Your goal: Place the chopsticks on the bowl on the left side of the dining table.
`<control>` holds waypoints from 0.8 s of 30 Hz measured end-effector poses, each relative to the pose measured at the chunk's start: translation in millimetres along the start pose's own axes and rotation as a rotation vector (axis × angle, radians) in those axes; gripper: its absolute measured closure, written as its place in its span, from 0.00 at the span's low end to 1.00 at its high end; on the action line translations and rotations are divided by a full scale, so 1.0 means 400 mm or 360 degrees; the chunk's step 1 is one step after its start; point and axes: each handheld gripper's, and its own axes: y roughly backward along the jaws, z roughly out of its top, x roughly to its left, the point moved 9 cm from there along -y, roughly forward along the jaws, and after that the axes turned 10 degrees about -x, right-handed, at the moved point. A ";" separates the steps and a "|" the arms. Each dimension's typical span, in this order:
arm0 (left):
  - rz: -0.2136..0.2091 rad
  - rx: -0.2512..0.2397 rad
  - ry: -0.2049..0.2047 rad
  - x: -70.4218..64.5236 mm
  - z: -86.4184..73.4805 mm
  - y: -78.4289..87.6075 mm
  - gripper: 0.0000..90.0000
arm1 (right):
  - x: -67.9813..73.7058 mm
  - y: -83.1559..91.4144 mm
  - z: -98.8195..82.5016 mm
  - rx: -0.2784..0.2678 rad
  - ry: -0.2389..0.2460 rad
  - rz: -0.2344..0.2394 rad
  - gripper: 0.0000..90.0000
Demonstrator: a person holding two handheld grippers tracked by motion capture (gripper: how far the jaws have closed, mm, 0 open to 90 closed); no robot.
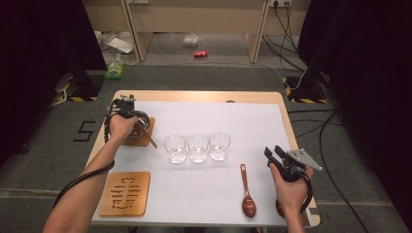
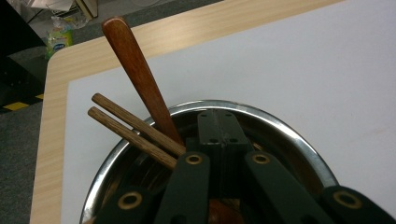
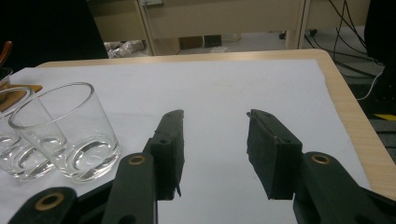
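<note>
Two grippers: my left gripper (image 2: 219, 140), jaws shut empty, dips into the steel bowl (image 2: 299, 144) upper left for utensils; right gripper (image 3: 215, 144) waits half-open, empty.

A large numeral 5 (image 1: 85, 131) stands marked on the grey floor (image 1: 43, 170) left of the worktop (image 1: 204, 95). Cut-out characters on the wooden trivet (image 1: 124, 193) and the green packet's (image 1: 115, 69) label are unreadable.
</note>
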 end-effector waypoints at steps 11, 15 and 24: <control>0.0016 0.0018 -0.0004 0.005 -0.008 -0.004 1.00 | 0.000 -0.002 -0.002 -0.0002 -0.0002 0.0002 0.63; 0.0034 0.0025 0.0002 0.012 -0.012 -0.002 1.00 | 0.001 -0.002 -0.004 0.0005 -0.0002 0.0005 0.63; 0.0077 0.0048 0.0020 0.032 -0.026 0.005 1.00 | 0.002 -0.004 -0.008 0.0015 0.0006 0.0006 0.63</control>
